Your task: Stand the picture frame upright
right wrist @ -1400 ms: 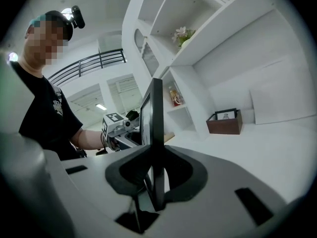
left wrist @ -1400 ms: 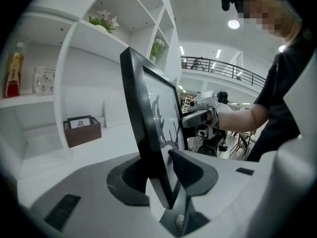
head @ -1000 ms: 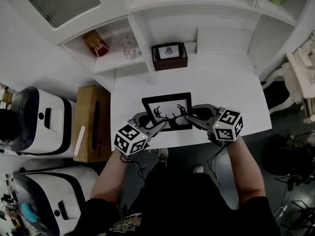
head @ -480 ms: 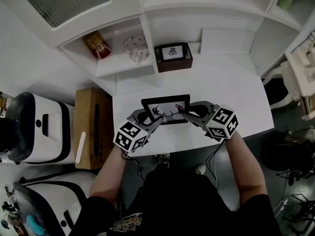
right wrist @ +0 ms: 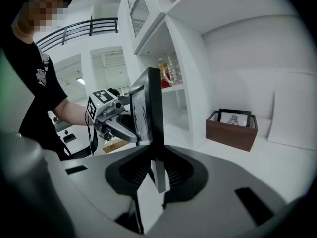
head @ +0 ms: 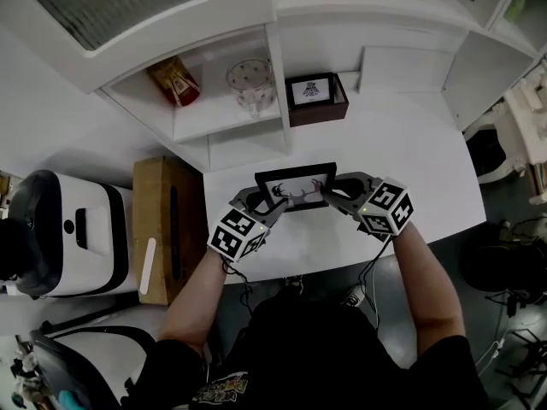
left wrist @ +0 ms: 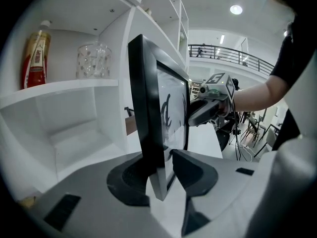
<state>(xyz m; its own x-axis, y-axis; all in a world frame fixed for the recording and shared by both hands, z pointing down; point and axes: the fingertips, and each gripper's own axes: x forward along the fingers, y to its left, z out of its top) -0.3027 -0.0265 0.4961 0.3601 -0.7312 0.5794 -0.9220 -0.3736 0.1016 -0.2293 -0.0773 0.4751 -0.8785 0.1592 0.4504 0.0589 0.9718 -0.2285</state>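
While both grippers hold it from opposite sides, the black picture frame stands close to upright over the front part of the white desk, with its antler print facing the person. I cannot tell whether its lower edge rests on the desktop. The left gripper has the frame's left edge between its jaws, which have just been closing. One pad lies against the back and the other meets the glass side. The right gripper is clamped on the frame's right edge, which its own view shows almost edge-on. Behind the frame, well apart, a brown wooden box holds a small picture. A red-labelled bottle and a dotted glass sit on the shelf to the left.
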